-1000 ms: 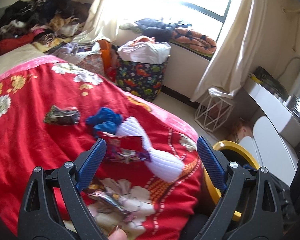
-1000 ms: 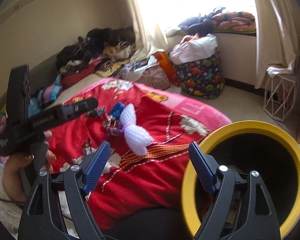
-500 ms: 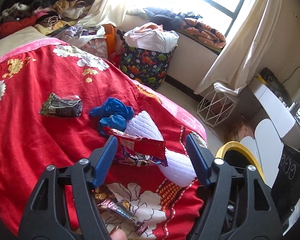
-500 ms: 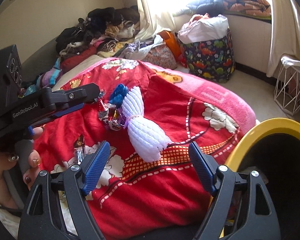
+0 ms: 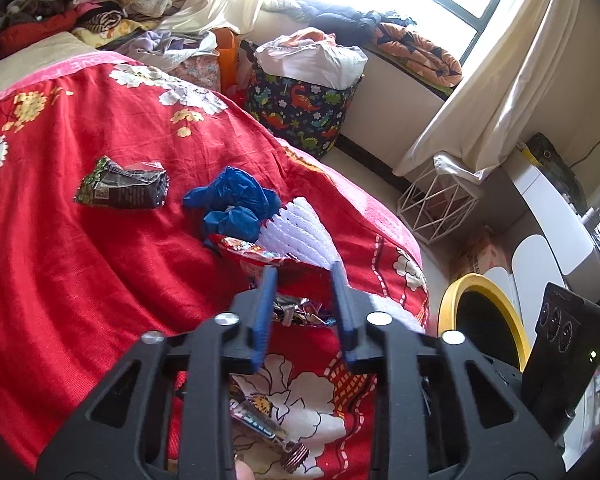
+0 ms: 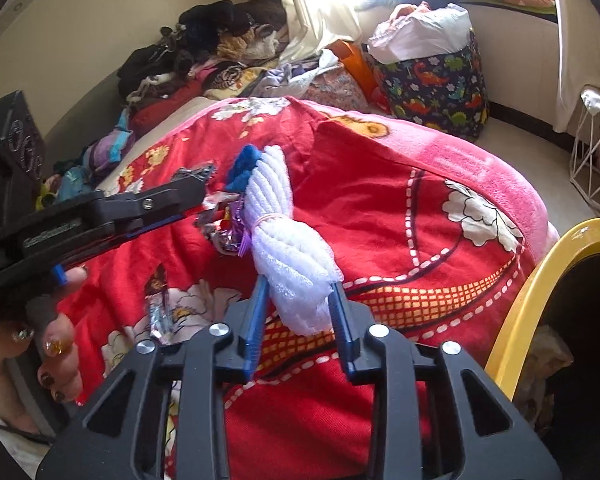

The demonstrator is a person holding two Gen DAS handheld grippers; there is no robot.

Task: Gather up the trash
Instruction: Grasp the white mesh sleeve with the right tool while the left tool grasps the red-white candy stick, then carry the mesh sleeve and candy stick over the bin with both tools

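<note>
Now both tongs are down on the red floral blanket of the bed, and each has just been closing. The right tongs squeeze the near end of the white foam-net bundle, its soft mesh bulging between the blue pads. The bundle lies long and lumpy, pinched at its waist by a thin band, its long axis running from the tongs away toward the far left, its other end fanned out beside the crumpled blue plastic bag. The left tongs have drawn narrow around the shiny red snack wrapper (crinkled foil, lying flat), though whether the pads truly pinch it I cannot tell. A dark wrapper sits well apart to the left. The yellow-rimmed bin stands just beside the bed.
</note>
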